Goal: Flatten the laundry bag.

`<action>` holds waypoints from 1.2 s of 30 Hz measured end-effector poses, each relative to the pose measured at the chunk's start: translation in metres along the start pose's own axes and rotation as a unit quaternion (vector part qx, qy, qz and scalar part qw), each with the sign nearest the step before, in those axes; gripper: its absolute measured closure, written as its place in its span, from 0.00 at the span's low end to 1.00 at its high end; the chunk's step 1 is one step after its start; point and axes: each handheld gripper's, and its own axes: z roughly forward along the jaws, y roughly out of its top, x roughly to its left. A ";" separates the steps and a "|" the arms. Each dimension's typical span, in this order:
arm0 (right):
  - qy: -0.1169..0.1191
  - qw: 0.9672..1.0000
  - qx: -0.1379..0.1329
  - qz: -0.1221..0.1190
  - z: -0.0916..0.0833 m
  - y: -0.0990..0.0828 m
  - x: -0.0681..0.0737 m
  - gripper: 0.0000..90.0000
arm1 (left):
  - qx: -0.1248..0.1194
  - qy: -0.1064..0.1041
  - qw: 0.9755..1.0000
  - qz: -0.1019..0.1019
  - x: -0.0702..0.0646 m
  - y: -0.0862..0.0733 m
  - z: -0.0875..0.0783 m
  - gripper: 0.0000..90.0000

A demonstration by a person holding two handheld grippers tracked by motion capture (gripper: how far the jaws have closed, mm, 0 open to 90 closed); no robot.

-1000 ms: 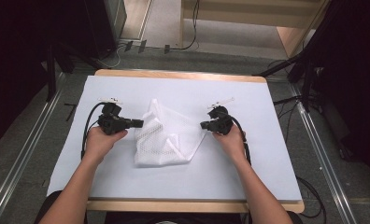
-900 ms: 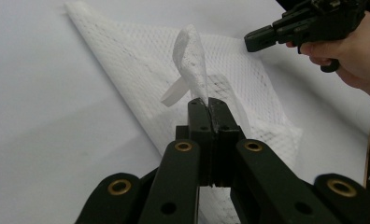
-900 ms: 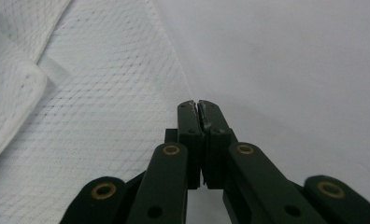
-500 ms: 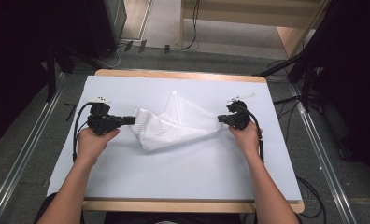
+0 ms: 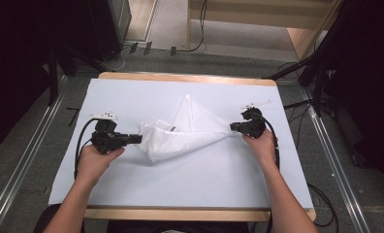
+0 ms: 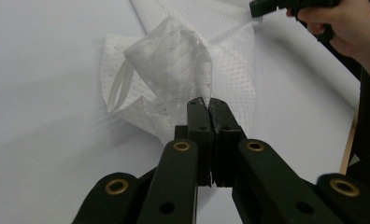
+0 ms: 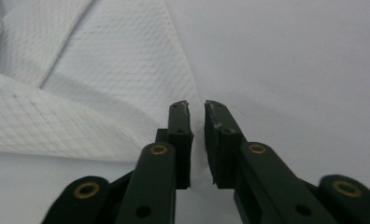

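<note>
1. Across the middle of the counter (image 5: pixel 132 97), which is covered in pale sheeting, lies a white mesh cloth bag (image 5: pixel 180 133), partly spread, with one flap running toward the far side.
2. At the left, the left tool (image 5: pixel 137 139) has its jaws pressed together on the bag's left corner; its own view shows mesh bunched at the tips (image 6: pixel 174 70).
3. At the right, the right tool (image 5: pixel 232 127) sits at the bag's right corner. Its jaws have just been opening and now stand a narrow gap apart, with a thin edge of fabric lying between them, not pinched.
4. The bag looks light, soft and limp. It will likely sag and crumple unless held taut at two points.
5. Corners or hems seem the best places to grip, as open mesh may snag or stretch.
</note>
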 end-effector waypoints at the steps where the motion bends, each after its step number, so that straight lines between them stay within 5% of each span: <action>1: 0.000 1.000 -0.005 -0.002 -0.002 0.001 0.001 0.86 | 0.003 0.000 1.000 -0.001 -0.001 -0.002 0.000 0.99; 6: 0.007 1.000 -0.026 -0.016 -0.007 0.005 0.010 0.81 | 0.022 0.002 1.000 0.003 -0.005 -0.013 -0.002 0.95; 16: 0.044 0.998 -0.019 -0.032 0.000 0.017 0.029 0.95 | 0.009 0.003 1.000 0.014 -0.006 -0.016 -0.019 0.67; 27: 0.076 0.995 0.013 -0.067 0.028 0.028 0.060 0.99 | -0.006 0.041 0.999 -0.017 0.018 0.002 -0.034 0.68; 36: 0.082 0.993 0.018 -0.079 0.033 0.027 0.071 0.97 | 0.008 0.044 0.999 -0.023 0.046 0.029 -0.013 0.73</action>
